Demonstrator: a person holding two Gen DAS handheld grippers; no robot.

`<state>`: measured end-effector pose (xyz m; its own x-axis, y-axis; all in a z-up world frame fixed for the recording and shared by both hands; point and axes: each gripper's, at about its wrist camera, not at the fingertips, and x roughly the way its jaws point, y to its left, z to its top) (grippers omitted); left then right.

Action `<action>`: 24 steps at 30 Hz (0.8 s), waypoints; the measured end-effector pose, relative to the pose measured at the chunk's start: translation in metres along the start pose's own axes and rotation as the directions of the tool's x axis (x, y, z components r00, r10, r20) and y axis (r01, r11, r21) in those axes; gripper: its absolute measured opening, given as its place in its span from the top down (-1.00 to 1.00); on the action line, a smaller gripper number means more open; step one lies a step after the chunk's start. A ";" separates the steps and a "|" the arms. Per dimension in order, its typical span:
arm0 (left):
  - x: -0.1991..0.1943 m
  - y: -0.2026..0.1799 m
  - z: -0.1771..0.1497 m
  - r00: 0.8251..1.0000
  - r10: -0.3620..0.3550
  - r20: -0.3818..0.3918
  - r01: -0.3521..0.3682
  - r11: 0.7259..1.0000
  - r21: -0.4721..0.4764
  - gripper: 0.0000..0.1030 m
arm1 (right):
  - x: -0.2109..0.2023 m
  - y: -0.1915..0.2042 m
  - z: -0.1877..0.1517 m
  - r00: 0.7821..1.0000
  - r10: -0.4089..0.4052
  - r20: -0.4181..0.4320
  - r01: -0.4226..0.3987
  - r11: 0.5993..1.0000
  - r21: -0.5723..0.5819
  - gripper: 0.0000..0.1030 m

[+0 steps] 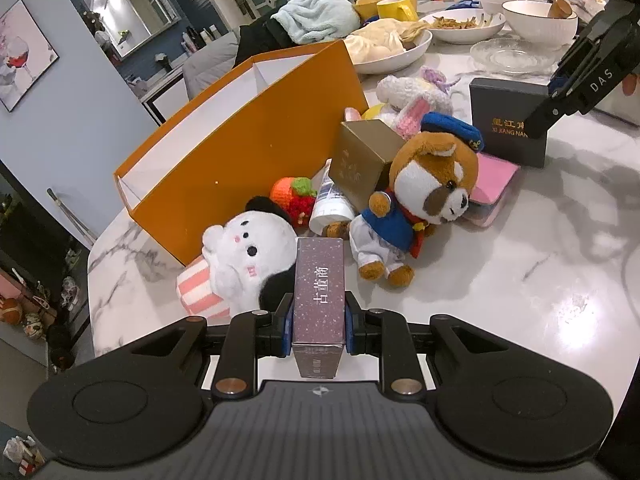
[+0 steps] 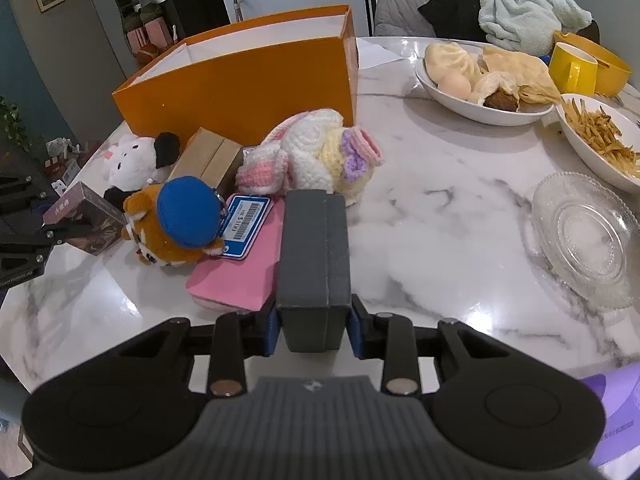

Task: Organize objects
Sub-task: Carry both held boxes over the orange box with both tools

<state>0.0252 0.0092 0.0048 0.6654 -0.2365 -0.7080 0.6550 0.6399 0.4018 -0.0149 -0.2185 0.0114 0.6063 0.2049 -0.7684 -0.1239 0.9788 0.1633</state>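
My left gripper point(image 1: 319, 312) is shut on a narrow purple starry box point(image 1: 320, 292), held just above the marble table point(image 1: 500, 280). My right gripper point(image 2: 313, 328) is shut on a dark grey box point(image 2: 314, 256); its gold-lettered face point(image 1: 506, 120) shows in the left wrist view. An open orange box point(image 1: 248, 128) stands at the back left. In front of it lie a panda plush point(image 1: 248, 256), a brown plush with a blue hat point(image 1: 424, 200), a crochet rabbit point(image 2: 316, 152), a gold box point(image 1: 364, 160), a pink box point(image 2: 240, 276), a crochet strawberry point(image 1: 294, 196) and a white tube point(image 1: 330, 208).
White bowls of buns point(image 2: 480, 80) and fried strips point(image 2: 600, 136), a glass plate point(image 2: 584, 236), a yellow mug point(image 2: 572, 68) and a light blue towel point(image 2: 528, 12) fill the table's far side. The table edge point(image 1: 92, 264) runs at the left, past the orange box.
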 end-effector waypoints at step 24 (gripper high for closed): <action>-0.021 0.004 0.002 0.999 -0.035 0.040 0.039 0.994 -0.102 0.47 | -0.018 0.008 0.002 0.997 0.024 0.068 -0.021 0.999 -0.036 0.30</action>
<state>0.0147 0.0152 0.0230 0.6560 -0.2873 -0.6980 0.6403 0.7014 0.3130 -0.0254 -0.2143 0.0283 0.6553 0.2273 -0.7204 -0.1647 0.9737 0.1574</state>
